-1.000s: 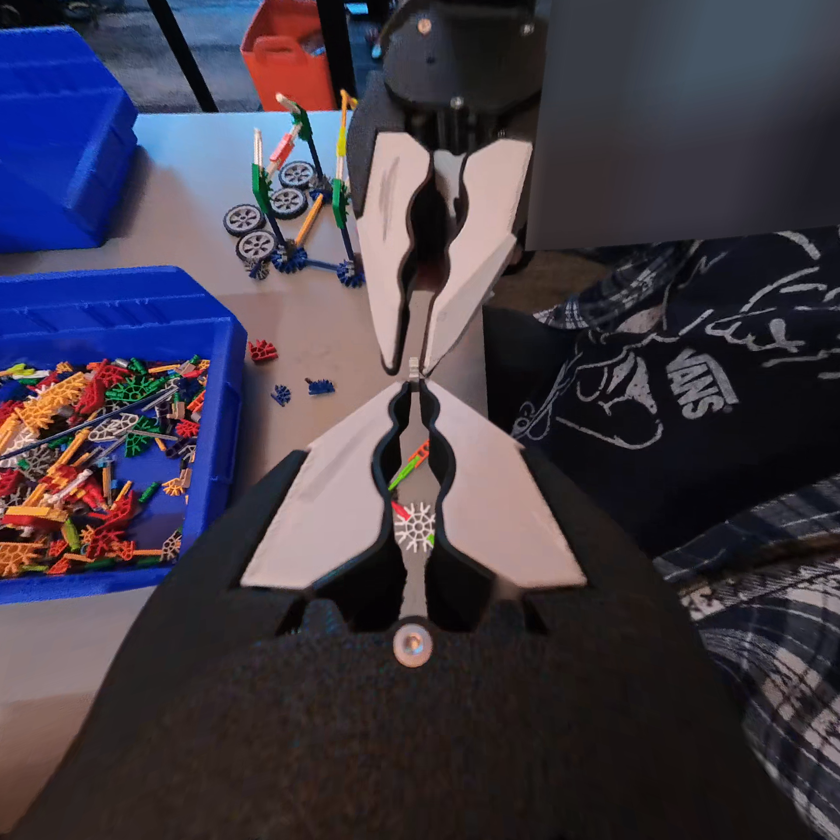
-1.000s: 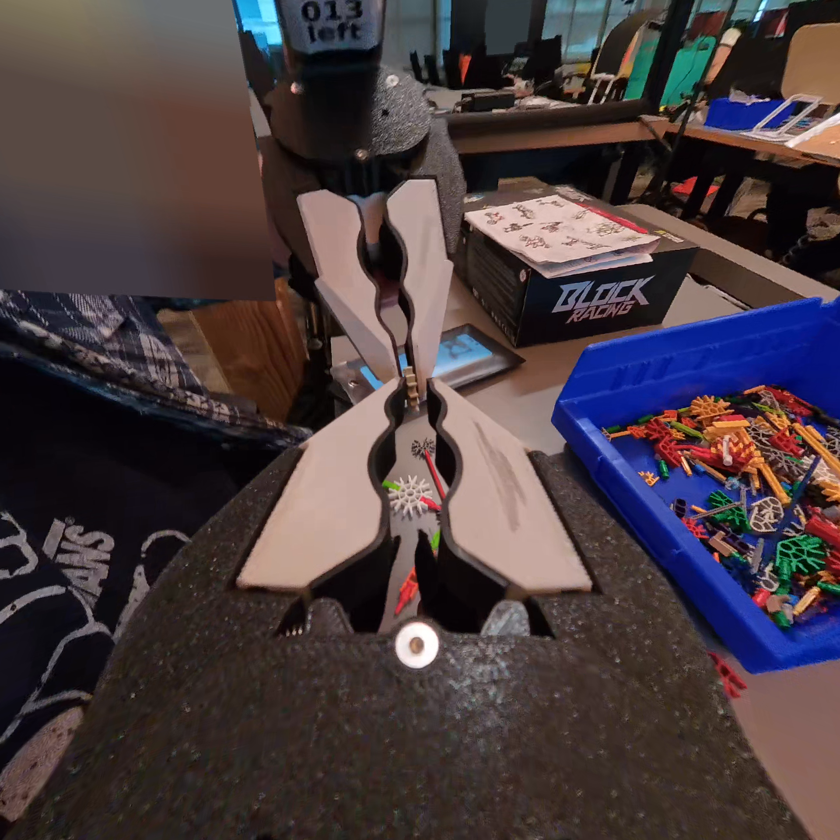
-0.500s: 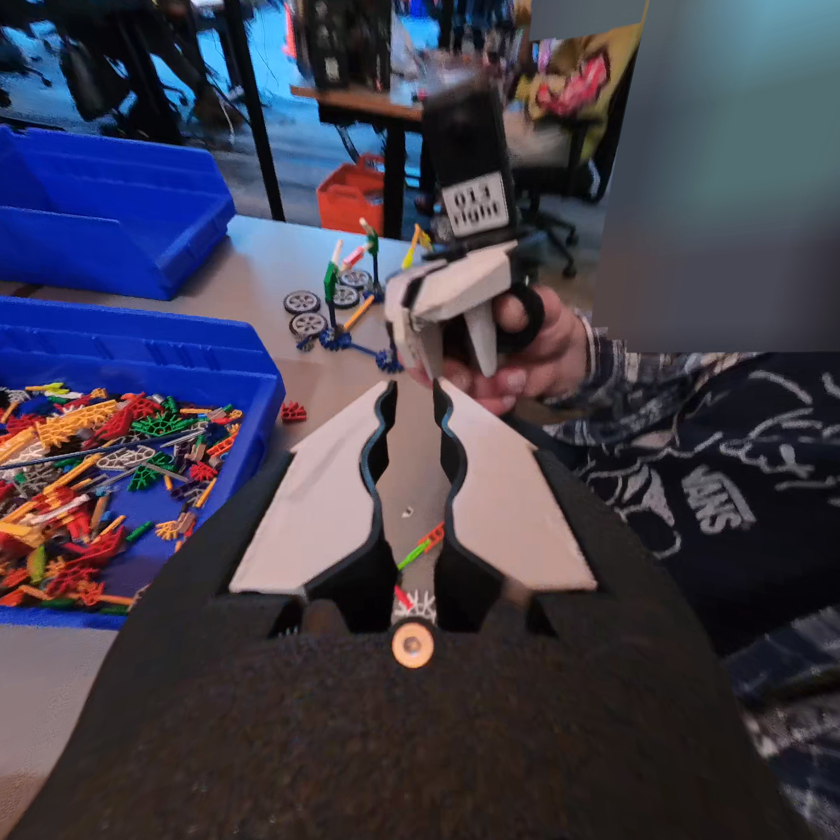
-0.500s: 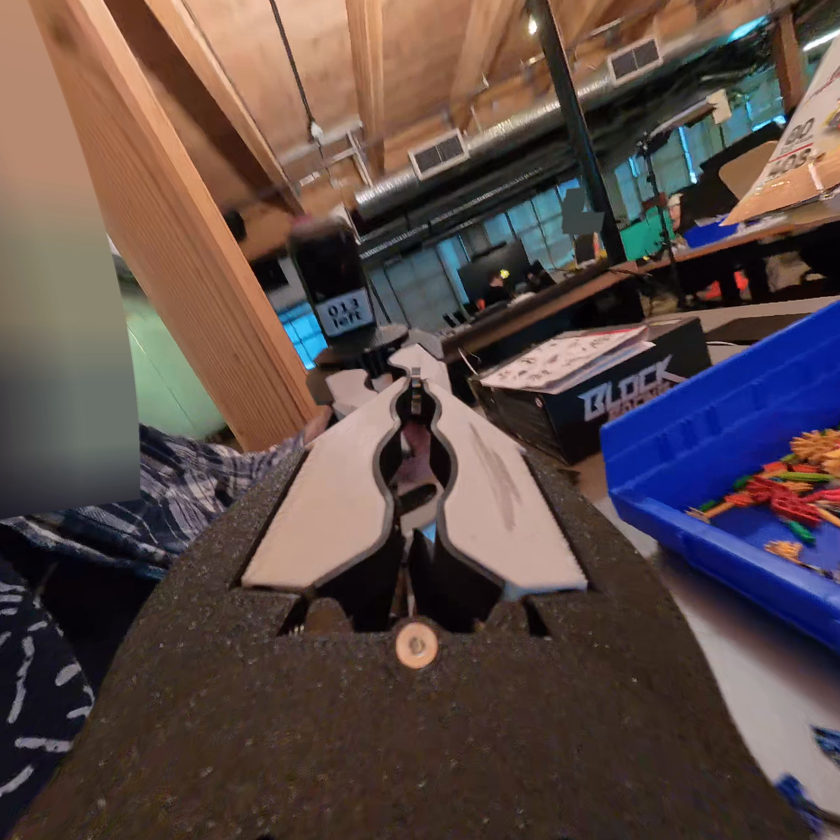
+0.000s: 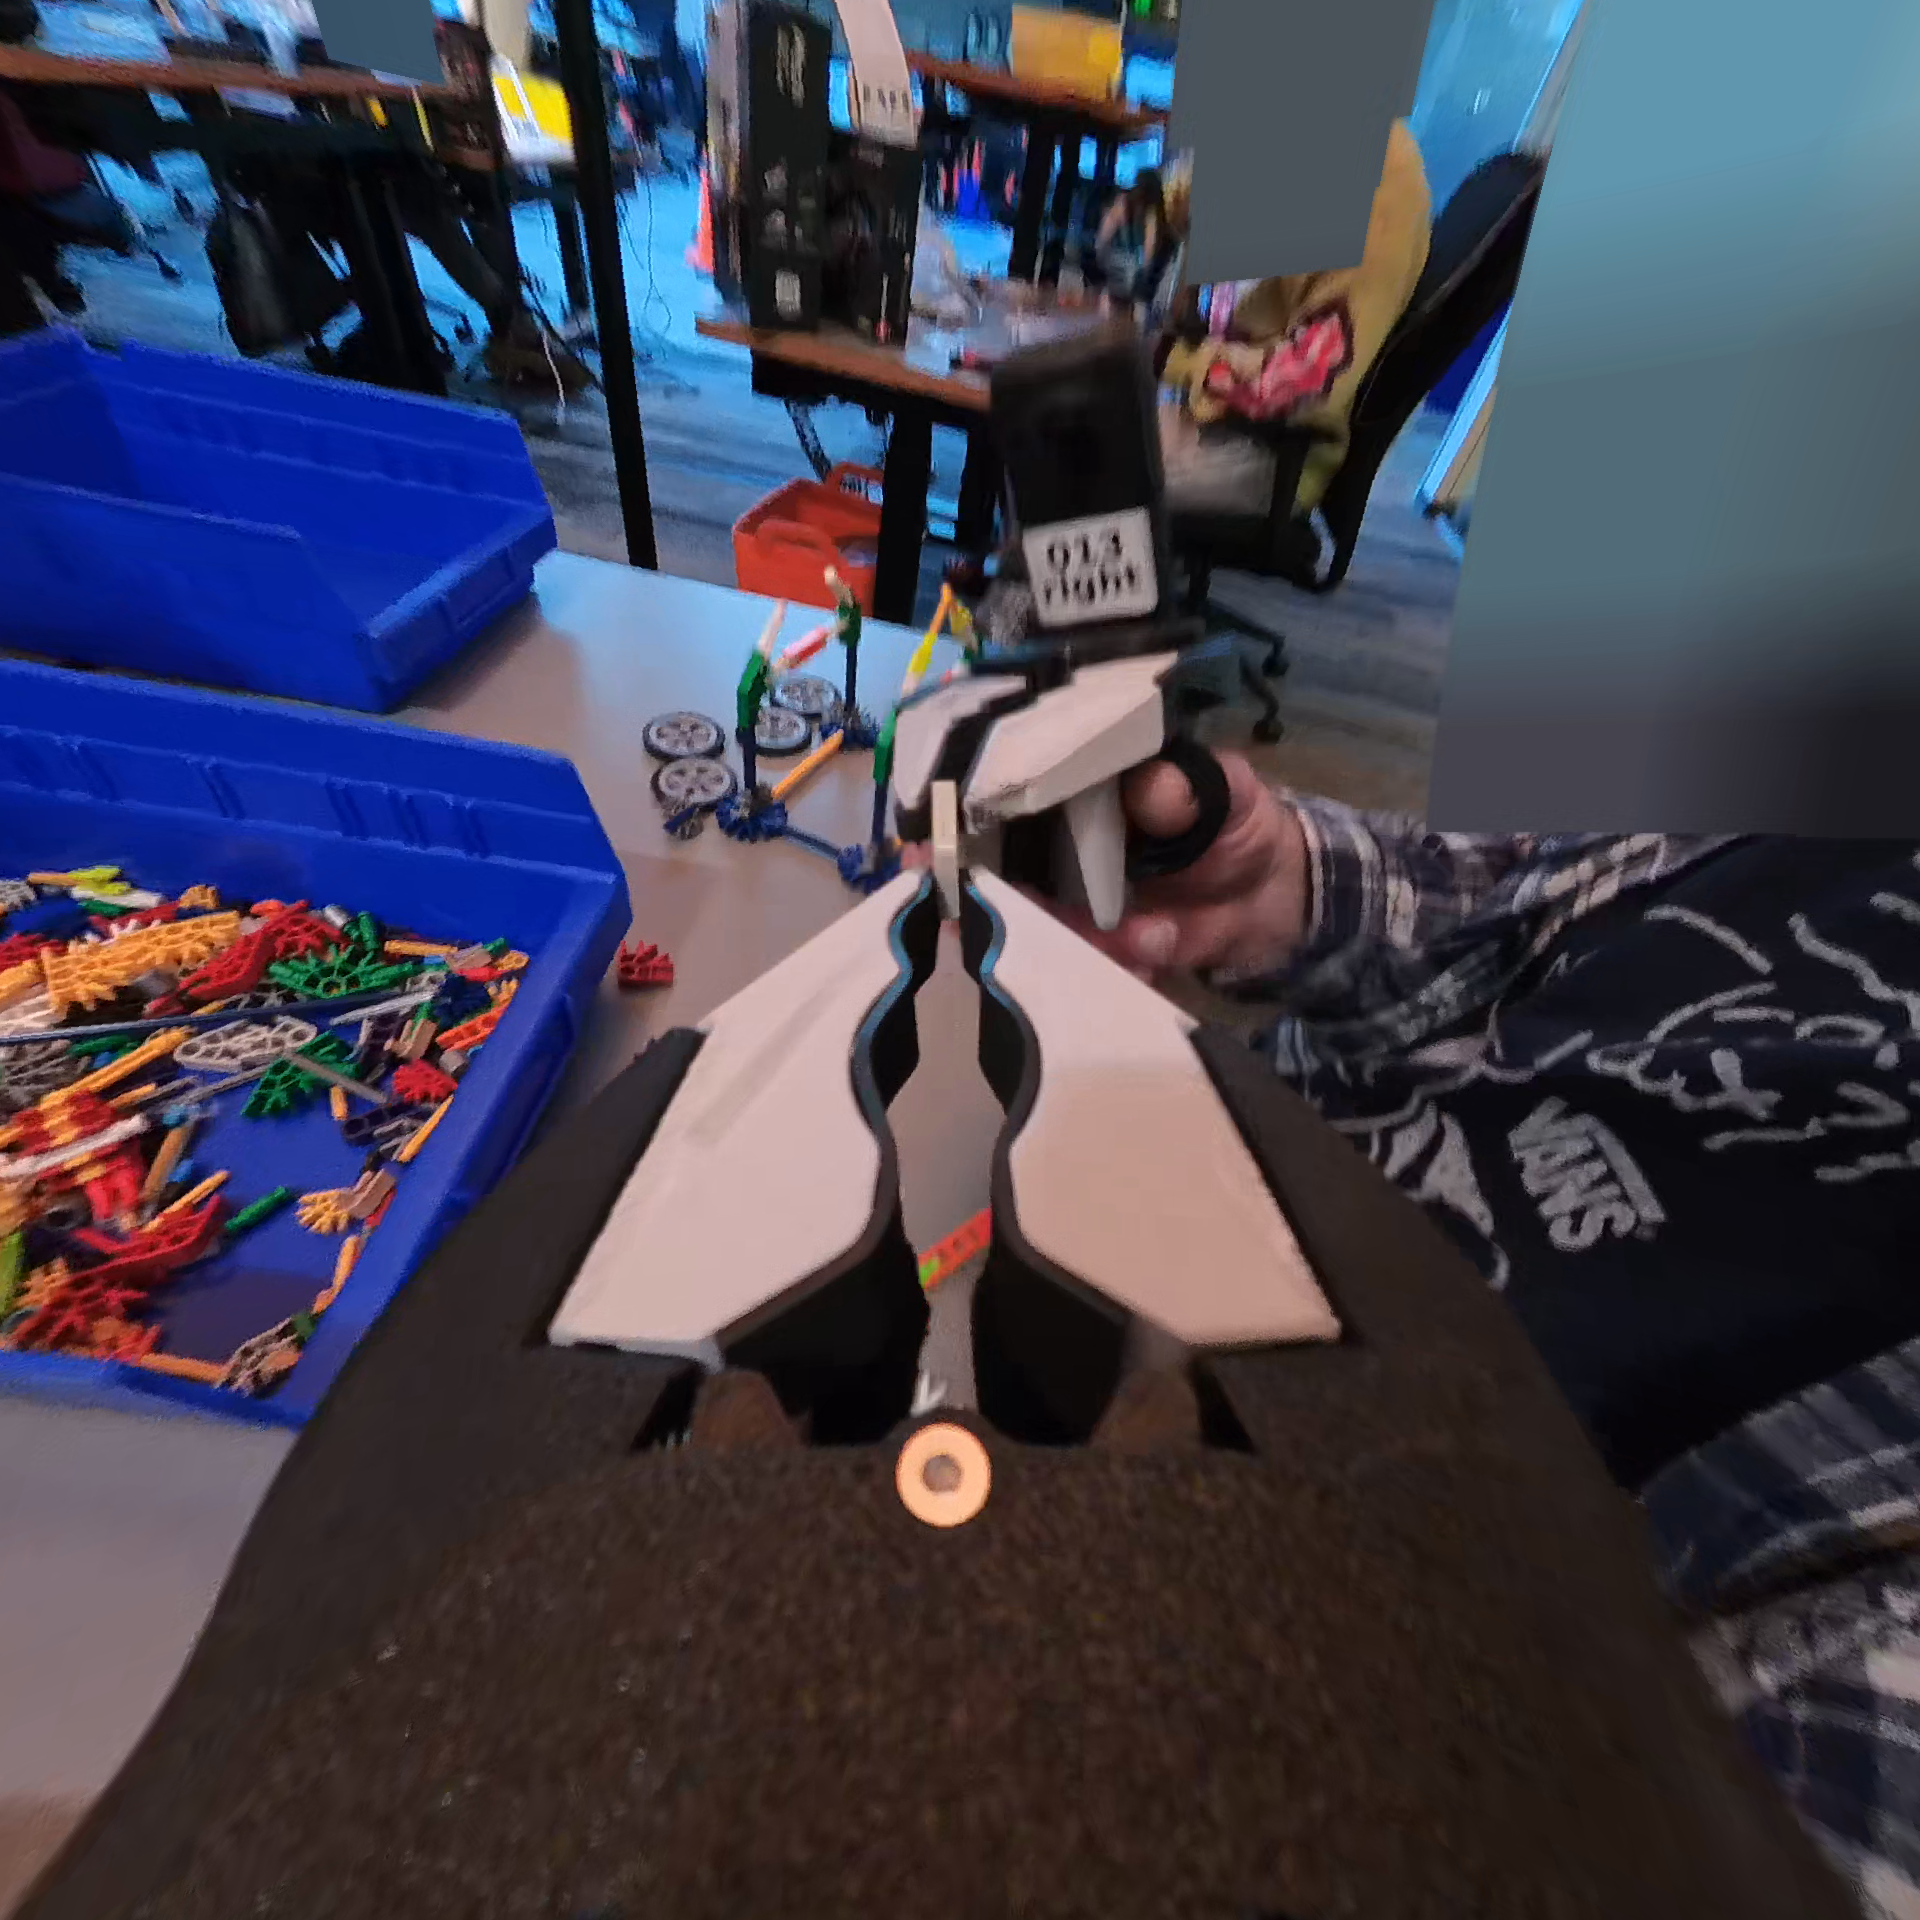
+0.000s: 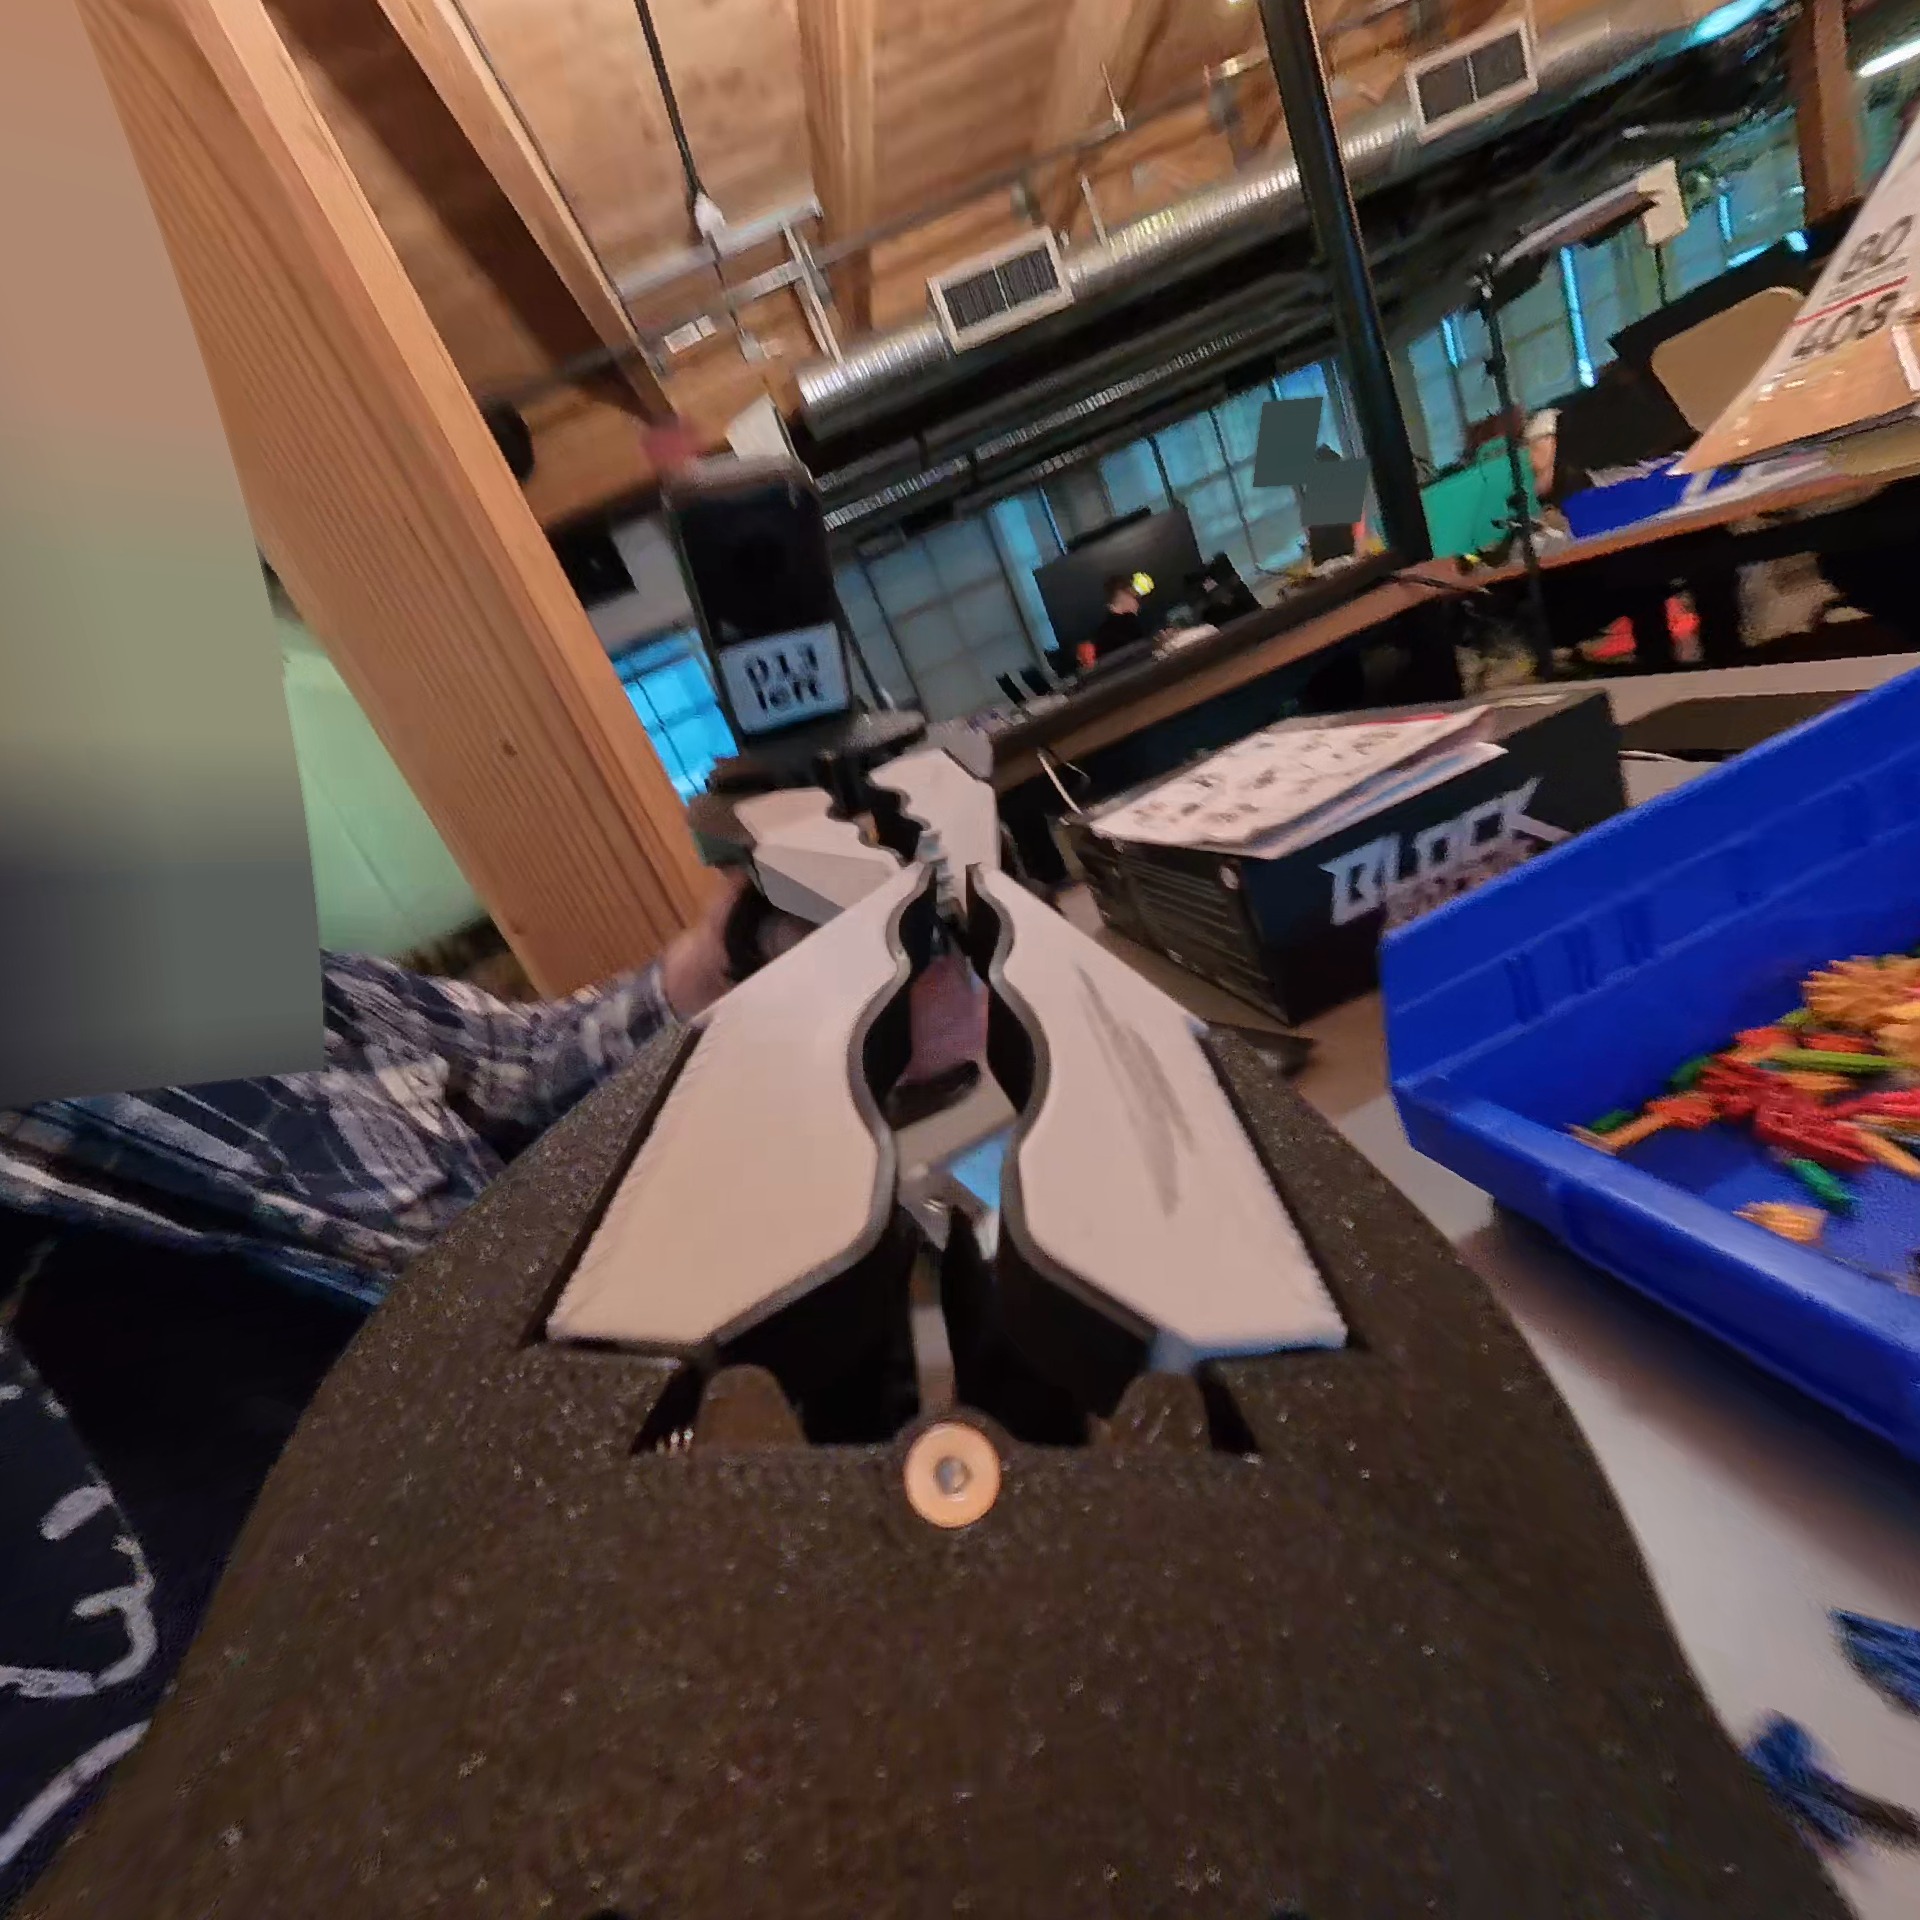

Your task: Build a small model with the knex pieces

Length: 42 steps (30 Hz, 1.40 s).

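Presently both grippers, left (image 5: 943,902) and right (image 6: 948,879), pinch one small pale rod (image 5: 944,850) tip-to-tip above the table's (image 5: 665,644) near edge; seemingly light, stiff, best held endwise.

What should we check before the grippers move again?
1. Small white piece pinched in the right gripper: ok.
2. Left gripper closed firmly on the piece's lower end: cannot tell; its tips sit close around it.
3. Both grippers lined up tip to tip: ok.
4. Blue bin apart from both grippers: ok, it sits off to the left.
5. Wheeled model clear of the right gripper: cannot tell; it stands behind the gripper in the left wrist view.
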Each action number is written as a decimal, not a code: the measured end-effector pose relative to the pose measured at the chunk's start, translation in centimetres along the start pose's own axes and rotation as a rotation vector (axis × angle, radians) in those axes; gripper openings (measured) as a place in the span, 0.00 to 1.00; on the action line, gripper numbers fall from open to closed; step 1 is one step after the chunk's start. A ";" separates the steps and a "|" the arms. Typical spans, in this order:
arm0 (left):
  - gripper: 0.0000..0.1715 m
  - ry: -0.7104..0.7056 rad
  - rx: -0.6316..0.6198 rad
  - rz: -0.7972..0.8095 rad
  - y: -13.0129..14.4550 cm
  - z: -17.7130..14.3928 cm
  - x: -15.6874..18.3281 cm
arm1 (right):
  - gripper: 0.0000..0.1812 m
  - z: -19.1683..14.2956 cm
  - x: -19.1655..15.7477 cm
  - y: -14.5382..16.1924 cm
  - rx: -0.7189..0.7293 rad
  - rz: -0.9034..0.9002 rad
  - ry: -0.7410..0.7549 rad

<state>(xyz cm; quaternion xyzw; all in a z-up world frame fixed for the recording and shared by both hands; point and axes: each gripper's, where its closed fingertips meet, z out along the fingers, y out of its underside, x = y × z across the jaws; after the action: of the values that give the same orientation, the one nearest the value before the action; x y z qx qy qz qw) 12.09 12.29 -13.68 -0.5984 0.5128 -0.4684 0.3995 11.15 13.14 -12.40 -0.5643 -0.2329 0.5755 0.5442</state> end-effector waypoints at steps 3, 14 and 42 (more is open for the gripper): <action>0.01 -0.007 -0.211 0.034 2.4 -1.2 -1.3 | 0.03 -0.7 2.0 0.3 -0.091 -0.085 0.107; 0.01 0.001 -0.606 -0.144 12.0 -3.6 -7.8 | 0.03 -0.2 7.1 5.9 -0.451 -0.353 0.300; 0.01 0.128 -0.823 -0.277 17.3 -4.6 -10.0 | 0.03 0.9 12.7 14.0 -0.936 -0.589 0.286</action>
<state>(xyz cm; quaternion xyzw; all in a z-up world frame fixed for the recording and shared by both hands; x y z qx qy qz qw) 3.11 19.51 -30.63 -0.7405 0.5954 -0.3104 0.0285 8.15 20.52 -29.59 -0.7289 -0.5343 0.1530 0.3998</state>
